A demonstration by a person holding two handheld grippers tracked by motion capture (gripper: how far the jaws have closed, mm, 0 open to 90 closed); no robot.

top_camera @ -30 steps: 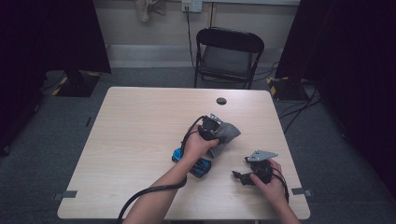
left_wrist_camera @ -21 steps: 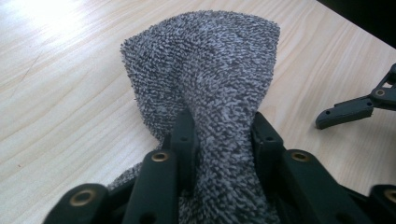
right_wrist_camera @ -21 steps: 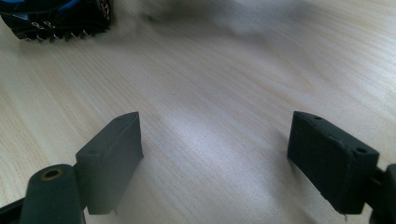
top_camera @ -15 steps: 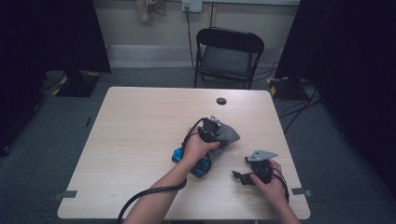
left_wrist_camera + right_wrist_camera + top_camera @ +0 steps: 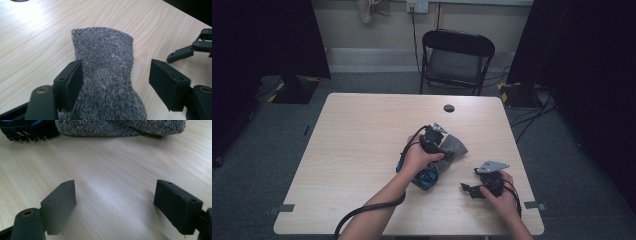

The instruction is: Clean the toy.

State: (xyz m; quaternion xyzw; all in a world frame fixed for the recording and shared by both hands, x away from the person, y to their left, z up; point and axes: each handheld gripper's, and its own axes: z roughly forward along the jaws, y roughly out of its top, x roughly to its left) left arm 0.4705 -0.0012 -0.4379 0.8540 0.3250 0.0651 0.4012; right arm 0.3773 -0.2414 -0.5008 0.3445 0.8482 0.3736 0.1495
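A grey sock point(image 5: 453, 146) lies flat right of the table's middle, and its far end also shows in the left gripper view point(image 5: 107, 57). A blue and black piece point(image 5: 427, 178) lies against its near end. My left gripper point(image 5: 438, 136) is over the sock; in its own view point(image 5: 116, 85) the jaws straddle the sock and have just been opening. The left pad is against the sock's side and the right pad point(image 5: 163, 83) stands clear of it. My right gripper point(image 5: 468, 190) rests near the front right, open on bare wood point(image 5: 115, 205).
A small black round spot point(image 5: 448, 108) sits near the table's far edge point(image 5: 412, 95). A black folding chair point(image 5: 457, 55) stands beyond it. The left gripper's cable point(image 5: 362, 212) trails off the front edge. The right gripper's tips point(image 5: 183, 52) lie close beside the sock.
The left hand has shifted only slightly over the sock. The right hand has kept still.
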